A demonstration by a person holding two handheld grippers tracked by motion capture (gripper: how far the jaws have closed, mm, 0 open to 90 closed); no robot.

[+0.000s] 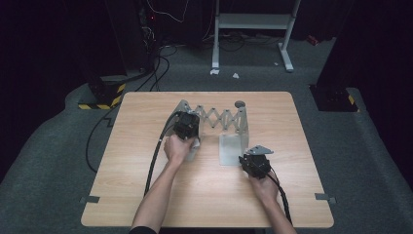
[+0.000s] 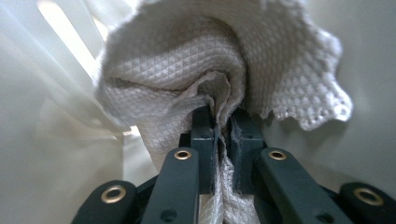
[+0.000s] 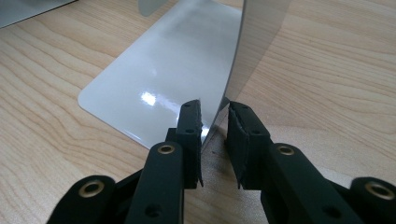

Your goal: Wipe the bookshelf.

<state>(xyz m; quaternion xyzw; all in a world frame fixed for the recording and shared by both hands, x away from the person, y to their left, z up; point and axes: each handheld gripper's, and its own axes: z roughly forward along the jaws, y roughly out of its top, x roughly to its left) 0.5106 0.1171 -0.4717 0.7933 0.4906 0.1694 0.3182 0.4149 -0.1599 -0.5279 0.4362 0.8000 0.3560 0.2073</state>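
Observation:
A grey metal expanding rack (image 1: pixel 216 118) with a scissor lattice stands mid-table between two end plates. My left gripper (image 1: pixel 191 139) is at its left end plate (image 1: pixel 182 107), shut on a white quilted cloth (image 2: pixel 187 70) that bunches out past the left gripper (image 2: pixel 222 126) against pale metal (image 2: pixel 373 70). The cloth (image 1: pixel 196 143) shows white under the left hand. My right gripper (image 1: pixel 243 159) is at the near edge of the right end plate (image 1: pixel 241 124). There the right gripper (image 3: pixel 214 105) has its jaws closed on the upright sheet's (image 3: pixel 252 42) thin edge, above the flat foot (image 3: pixel 163 79).
The wooden table (image 1: pixel 146 195) lies on grey carpet. Cables trail from both grippers toward the front edge. A white frame (image 1: pixel 253 22) and a stand with yellow-black tape (image 1: pixel 104 95) are on the floor beyond the far edge.

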